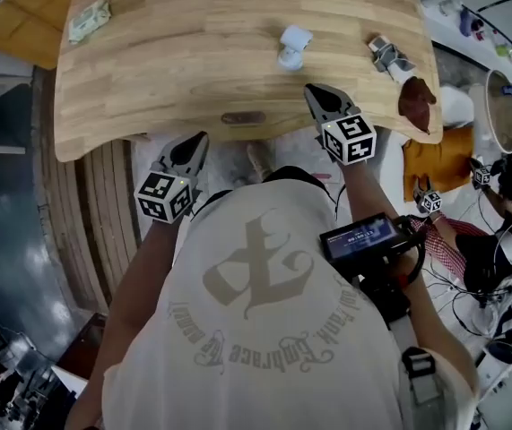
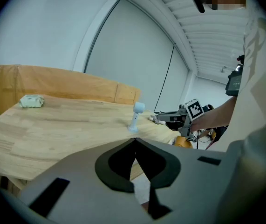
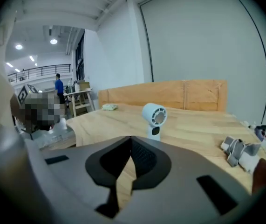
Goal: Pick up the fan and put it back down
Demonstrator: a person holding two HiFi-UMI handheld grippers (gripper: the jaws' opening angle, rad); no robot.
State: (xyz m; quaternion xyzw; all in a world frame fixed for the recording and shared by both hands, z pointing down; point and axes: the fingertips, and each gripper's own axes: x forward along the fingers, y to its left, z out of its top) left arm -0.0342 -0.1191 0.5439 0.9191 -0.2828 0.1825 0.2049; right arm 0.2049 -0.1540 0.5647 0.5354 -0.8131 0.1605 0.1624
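Observation:
A small pale blue hand fan stands upright on the wooden table, toward its far middle. In the right gripper view the fan faces me, a short way beyond the jaws. My right gripper hovers over the table's near edge, just short of the fan, shut with nothing between its jaws. My left gripper hangs off the near edge to the left, its tips meeting and empty. From there the fan shows side-on, with the right gripper behind it.
A green-white packet lies at the table's far left. A crumpled grey-white item and a brown object sit at the right edge. A dark oblong mark is near the front edge. Another person's grippers are low right.

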